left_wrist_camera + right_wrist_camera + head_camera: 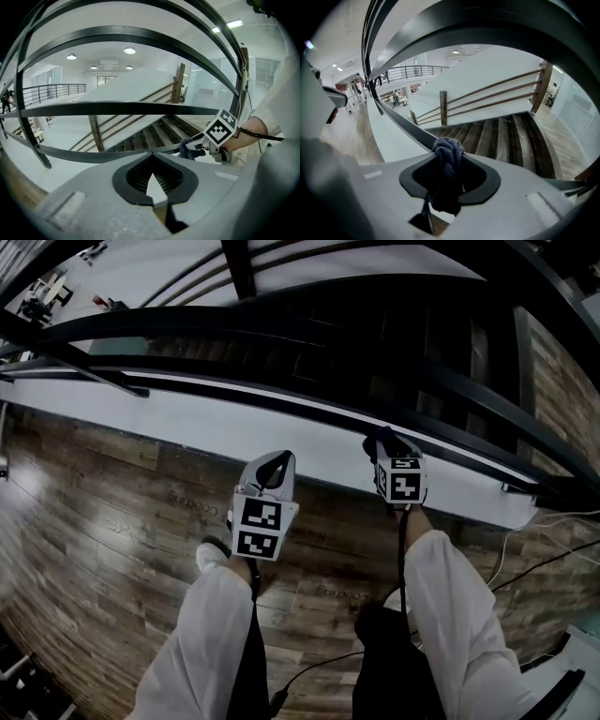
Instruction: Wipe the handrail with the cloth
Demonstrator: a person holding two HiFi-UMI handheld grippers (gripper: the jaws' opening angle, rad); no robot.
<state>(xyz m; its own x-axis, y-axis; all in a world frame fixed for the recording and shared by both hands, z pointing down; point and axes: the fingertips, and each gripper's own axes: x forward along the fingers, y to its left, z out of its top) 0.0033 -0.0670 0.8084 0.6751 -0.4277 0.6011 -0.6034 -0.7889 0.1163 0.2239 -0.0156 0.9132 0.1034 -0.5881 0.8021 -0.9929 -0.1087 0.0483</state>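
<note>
Grips the dark cloth point(449, 152) in the right gripper point(447, 174), jaws clenched on its lower folds so that a bunched knob sticks out ahead as a pad; sets that knob against the black handrail point(405, 125), as far as can be told, where the bar runs off toward 10 o'clock in the right gripper view, beside the wooden stairs point(506, 140); places the contact near 3 o'clock in the head view, probably to leave a long stretch of bar to slide along; reaches forward, likely so that the fabric rather than the plastic meets the metal; holds the left gripper point(152, 177) at 8 o'clock of the right one, short of the rail and over the plank floor point(112, 521), jaws closed together on nothing, apparently idle and out of the wiping path; points it toward the bars, with the cloth at 4 o'clock in its own view; looks like the wiping stroke itself, with no telling how much rail is done.
</note>
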